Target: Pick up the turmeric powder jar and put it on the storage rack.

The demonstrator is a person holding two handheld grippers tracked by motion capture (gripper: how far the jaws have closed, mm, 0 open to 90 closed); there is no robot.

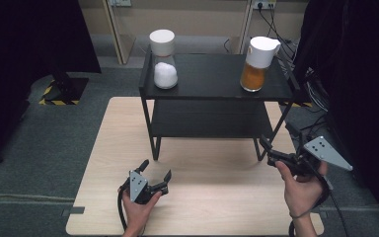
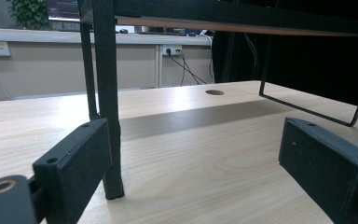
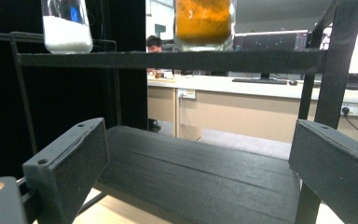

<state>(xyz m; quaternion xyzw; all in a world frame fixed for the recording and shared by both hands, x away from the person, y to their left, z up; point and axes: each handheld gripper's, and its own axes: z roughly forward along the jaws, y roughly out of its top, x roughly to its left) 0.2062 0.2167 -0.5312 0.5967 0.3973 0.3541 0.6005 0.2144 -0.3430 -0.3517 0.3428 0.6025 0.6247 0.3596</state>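
Looking down from the high view, the left gripper (image 1: pixel 154 174) rests low over the wooden table (image 1: pixel 212 197) with its jaws spread and nothing between them; the person's left hand (image 1: pixel 137 207) wraps its body and the forearm is cut off by the bottom edge. The right gripper (image 1: pixel 276 146) has its jaws spread too, though they are dark against the black shelf rack (image 1: pixel 217 79) and hard to make out; the right hand (image 1: pixel 301 190) hides most of its body. Beyond and above the left gripper, on the rack's top shelf, stands a jar of white powder (image 1: pixel 165 74) with a white lid. Beyond and above the right gripper stands a jar of orange powder (image 1: pixel 254 74), also white-capped and about half full.

In the left gripper view the jaws stand wide apart over bare table, empty. A black rack leg (image 2: pixel 107 93) rises just ahead of the left-hand jaw; whether they touch cannot be told. The rack's top is cut off by the upper edge.

In the right gripper view the jaws are again spread and empty, with the rack's lower shelf (image 3: pixel 200 177) lying ahead between them. Above, both jars are cropped: the white powder (image 3: pixel 66 32) up to the left, the orange powder (image 3: pixel 204 21) nearly straight ahead.
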